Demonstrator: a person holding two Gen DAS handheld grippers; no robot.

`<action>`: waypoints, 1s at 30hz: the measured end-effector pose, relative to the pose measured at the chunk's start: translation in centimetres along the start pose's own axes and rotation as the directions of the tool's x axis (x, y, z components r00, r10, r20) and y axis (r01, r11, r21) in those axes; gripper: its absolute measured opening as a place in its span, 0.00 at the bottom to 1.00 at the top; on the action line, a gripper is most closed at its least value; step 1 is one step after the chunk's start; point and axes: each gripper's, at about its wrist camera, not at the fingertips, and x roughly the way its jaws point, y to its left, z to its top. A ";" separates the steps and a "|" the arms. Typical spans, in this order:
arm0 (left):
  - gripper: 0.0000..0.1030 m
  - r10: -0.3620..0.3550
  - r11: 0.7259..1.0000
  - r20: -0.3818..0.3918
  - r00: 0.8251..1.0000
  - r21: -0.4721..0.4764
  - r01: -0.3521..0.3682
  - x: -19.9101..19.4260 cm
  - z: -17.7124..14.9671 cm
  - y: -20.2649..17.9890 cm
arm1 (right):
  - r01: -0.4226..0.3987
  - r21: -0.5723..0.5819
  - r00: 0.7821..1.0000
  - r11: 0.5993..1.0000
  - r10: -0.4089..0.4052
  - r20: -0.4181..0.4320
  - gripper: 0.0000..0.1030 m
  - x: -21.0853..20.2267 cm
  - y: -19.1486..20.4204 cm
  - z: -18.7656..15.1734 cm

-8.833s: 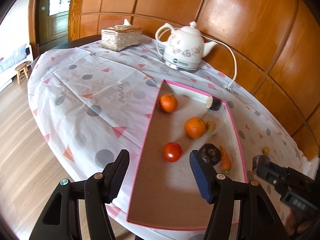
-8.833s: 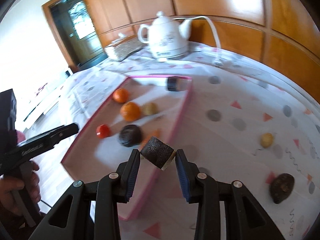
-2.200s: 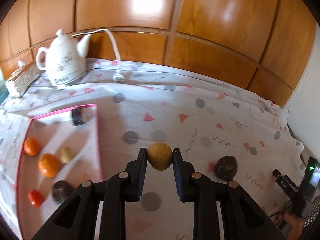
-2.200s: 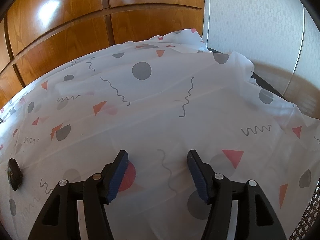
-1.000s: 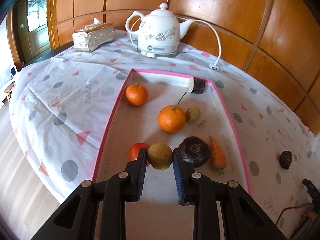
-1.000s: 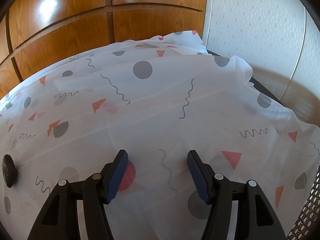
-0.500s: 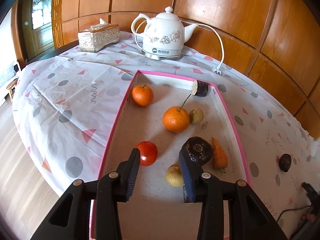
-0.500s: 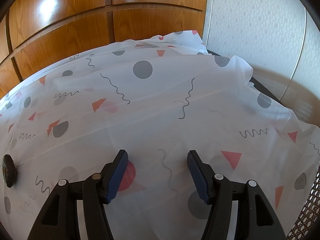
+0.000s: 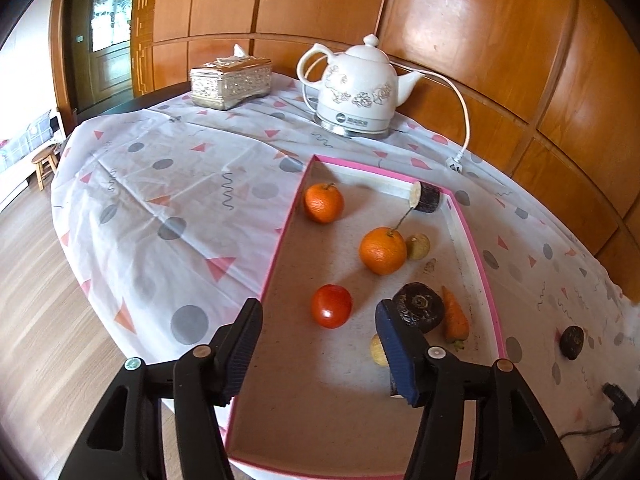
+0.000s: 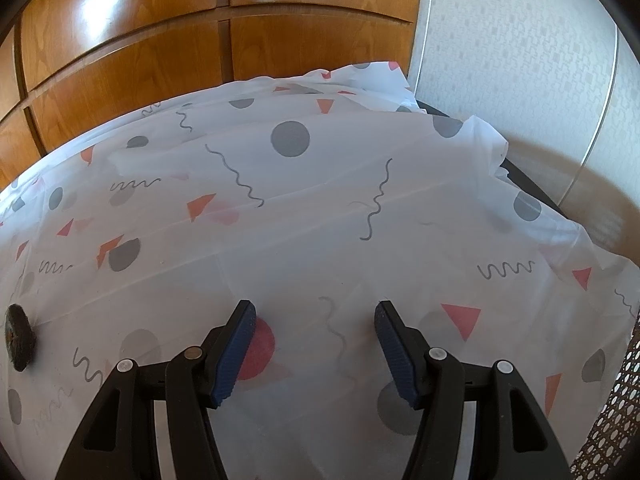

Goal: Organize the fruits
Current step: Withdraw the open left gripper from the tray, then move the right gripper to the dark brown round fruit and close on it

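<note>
A pink-rimmed tray [image 9: 280,248] holds two oranges [image 9: 382,251], a red tomato [image 9: 331,306], a dark round fruit [image 9: 419,307], a carrot [image 9: 455,319], a small yellowish fruit [image 9: 418,246] and a dark cut piece [image 9: 426,197]. A yellow-brown fruit [image 9: 377,350] lies in the tray, half hidden behind my left gripper's right finger. My left gripper [image 9: 318,346] is open and empty above the tray's near part. A dark fruit [image 9: 571,342] lies on the cloth right of the tray; it also shows in the right wrist view [image 10: 19,343]. My right gripper [image 10: 314,350] is open and empty over the cloth.
A white electric kettle [image 9: 354,90] with its cord and a silver tissue box [image 9: 230,82] stand at the back of the table. The tablecloth [image 10: 320,200] drapes over the table edge at right. Wood panelling [image 10: 120,40] lies behind.
My left gripper opened wide and let go of the yellow-brown fruit, which now lies in the tray by the right finger. The right gripper has not moved.
</note>
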 end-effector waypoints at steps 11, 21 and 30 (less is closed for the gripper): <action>0.65 0.030 0.999 0.026 0.999 -0.029 -0.029 -1.1 -0.2 0.8 | -0.229 -0.138 0.973 0.964 0.227 -0.032 0.61 -3.1 6.4 -1.0; 0.65 0.025 0.999 0.025 0.999 -0.031 -0.024 -1.3 -0.4 0.9 | -0.356 -0.250 0.934 0.901 0.346 -0.084 0.61 -5.3 11.4 -2.3; 0.66 0.017 1.000 0.020 1.000 -0.027 -0.016 -1.3 -0.6 0.7 | -0.430 -0.293 0.902 0.854 0.420 -0.098 0.62 -6.7 13.8 -2.4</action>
